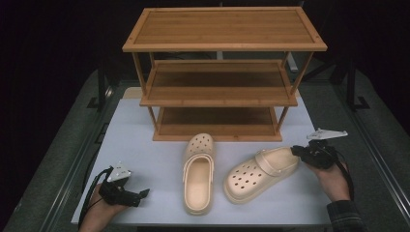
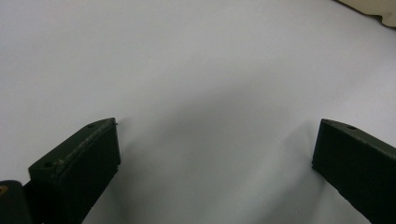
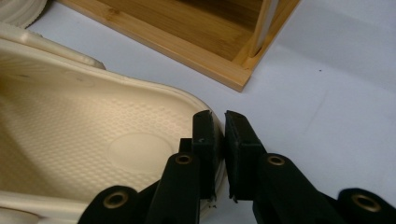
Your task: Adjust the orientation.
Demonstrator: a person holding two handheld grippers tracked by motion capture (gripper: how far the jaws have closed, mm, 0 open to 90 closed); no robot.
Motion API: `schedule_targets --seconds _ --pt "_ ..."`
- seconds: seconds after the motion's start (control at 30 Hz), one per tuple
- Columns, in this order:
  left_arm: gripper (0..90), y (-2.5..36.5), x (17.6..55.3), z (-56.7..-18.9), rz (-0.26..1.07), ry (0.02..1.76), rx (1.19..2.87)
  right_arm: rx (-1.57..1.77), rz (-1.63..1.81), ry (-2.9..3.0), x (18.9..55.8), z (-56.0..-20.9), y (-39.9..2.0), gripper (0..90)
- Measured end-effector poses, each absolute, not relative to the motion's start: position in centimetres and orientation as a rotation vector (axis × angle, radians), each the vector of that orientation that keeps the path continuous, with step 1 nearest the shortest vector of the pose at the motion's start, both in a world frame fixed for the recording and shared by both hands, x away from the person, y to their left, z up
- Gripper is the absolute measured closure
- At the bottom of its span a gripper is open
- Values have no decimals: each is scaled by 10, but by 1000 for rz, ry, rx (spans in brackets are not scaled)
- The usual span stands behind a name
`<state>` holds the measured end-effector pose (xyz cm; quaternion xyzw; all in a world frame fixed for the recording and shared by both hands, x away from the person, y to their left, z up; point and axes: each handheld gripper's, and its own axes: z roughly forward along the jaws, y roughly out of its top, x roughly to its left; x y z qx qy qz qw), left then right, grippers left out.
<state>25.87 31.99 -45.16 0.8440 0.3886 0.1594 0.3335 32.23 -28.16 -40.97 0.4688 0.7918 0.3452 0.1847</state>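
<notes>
Black jaws of the right gripper are pinched on the heel rim of the right clog, which lies on the table at about 5 o'clock from the rack. I judge the grasp made; next comes lifting it toward a shelf. Left gripper rests wide open and empty at 8 o'clock, the other clog between; no writing is legible.

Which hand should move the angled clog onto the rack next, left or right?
Right, probably. The right gripper is already shut on the heel rim of the angled clog, close to the wooden rack. The left gripper sits open over bare table, well away from that clog.
</notes>
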Motion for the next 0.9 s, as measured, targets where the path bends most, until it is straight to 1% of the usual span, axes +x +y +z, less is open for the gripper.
schedule_targets --seconds 0.13,0.23,0.3,0.47,0.5,0.57,0.63,0.8,0.83,0.9 --pt "3 320 259 -452 416 1015 2204 1355 963 2185 320 -406 -296 830" --pt "3 320 259 -452 417 1015 2203 1378 955 2167 320 -407 -304 830" --pt "3 320 259 -452 416 1015 2204 1408 947 2136 320 -408 -317 829" --pt "3 320 259 -452 417 1015 2204 1445 941 2123 322 -412 -329 825" --pt "3 320 259 -452 417 1015 2203 1450 959 2121 322 -413 -330 819" --pt "3 320 259 -452 417 1015 2203 1445 976 2101 321 -412 -331 775" --pt "3 320 259 -452 418 1014 2203 1440 981 2090 319 -410 -332 774" --pt "3 320 259 -452 418 1013 2201 1437 1025 2062 304 -400 -337 787" --pt "3 320 259 -452 418 1013 2201 1426 1034 2064 294 -397 -337 813" --pt "3 320 259 -452 418 1014 2202 1420 1043 2063 289 -396 -337 830"
